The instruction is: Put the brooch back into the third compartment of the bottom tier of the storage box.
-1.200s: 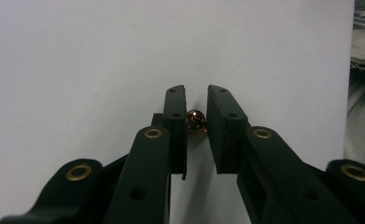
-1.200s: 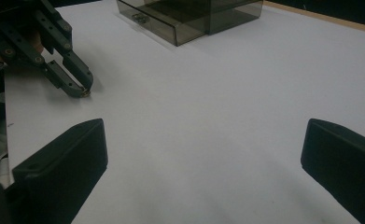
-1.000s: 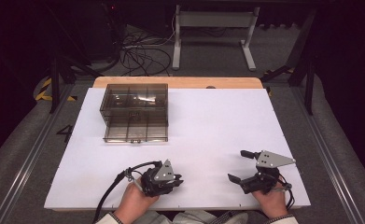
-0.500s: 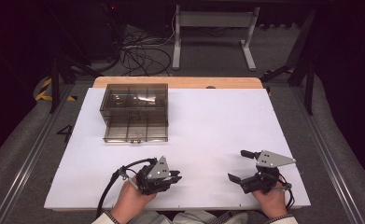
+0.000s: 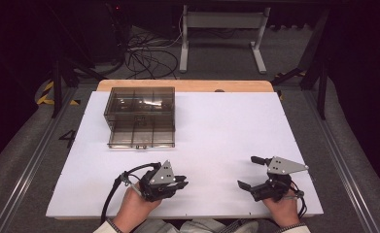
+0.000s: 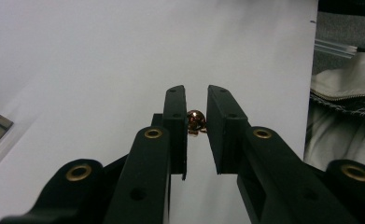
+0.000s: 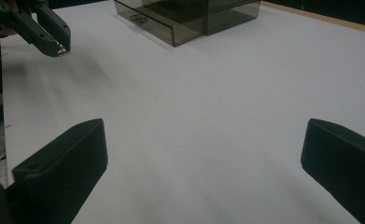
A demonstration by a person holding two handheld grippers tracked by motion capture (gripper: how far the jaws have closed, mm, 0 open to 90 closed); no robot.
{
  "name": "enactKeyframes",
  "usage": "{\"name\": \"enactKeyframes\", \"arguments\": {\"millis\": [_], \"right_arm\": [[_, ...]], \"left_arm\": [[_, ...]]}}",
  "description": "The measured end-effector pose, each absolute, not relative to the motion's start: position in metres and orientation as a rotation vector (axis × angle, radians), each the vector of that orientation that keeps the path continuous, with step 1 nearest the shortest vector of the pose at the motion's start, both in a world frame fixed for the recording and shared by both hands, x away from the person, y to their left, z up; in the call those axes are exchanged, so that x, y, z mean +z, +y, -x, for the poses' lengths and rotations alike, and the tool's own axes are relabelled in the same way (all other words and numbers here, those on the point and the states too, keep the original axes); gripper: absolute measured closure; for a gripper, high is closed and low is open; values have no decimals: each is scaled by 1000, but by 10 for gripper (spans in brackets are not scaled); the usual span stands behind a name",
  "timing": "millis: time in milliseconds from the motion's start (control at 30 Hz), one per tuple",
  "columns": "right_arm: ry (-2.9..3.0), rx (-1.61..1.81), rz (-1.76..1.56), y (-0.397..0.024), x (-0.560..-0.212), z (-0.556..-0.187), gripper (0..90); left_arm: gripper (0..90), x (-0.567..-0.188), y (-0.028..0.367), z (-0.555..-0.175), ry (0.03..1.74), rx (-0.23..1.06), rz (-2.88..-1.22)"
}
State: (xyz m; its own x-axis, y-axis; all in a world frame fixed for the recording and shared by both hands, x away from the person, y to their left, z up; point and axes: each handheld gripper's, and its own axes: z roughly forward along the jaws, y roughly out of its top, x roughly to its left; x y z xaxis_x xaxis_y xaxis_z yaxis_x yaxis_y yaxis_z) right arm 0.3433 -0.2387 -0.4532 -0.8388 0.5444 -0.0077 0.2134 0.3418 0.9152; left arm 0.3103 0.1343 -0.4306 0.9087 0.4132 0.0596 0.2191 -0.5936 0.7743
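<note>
Bead [image 6: 195, 120] pinched between my left gripper [image 5: 181, 183] jaws, near-left on the white table [image 5: 226, 131]; that hand has edged slightly left and up, so I reckon it's lifted. Right gripper [image 5: 250, 172] waits wide open, empty; drawer box [image 5: 140, 116] sits far-left, drawer out.

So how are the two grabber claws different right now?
The left gripper is shut on a small shiny bead; the right gripper is wide open and holds nothing. The left one points sideways along the table's front edge, the right one toward the smoky plastic drawer box. Both have black jaws.
</note>
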Motion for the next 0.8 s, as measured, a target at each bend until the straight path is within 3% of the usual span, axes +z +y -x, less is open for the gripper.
{"name": "enactKeyframes", "arguments": {"millis": [800], "right_arm": [[2308,1493,-673,-237,-454,-343,15]], "left_arm": [[789,-415,137,-313,441,301,-2204]]}}
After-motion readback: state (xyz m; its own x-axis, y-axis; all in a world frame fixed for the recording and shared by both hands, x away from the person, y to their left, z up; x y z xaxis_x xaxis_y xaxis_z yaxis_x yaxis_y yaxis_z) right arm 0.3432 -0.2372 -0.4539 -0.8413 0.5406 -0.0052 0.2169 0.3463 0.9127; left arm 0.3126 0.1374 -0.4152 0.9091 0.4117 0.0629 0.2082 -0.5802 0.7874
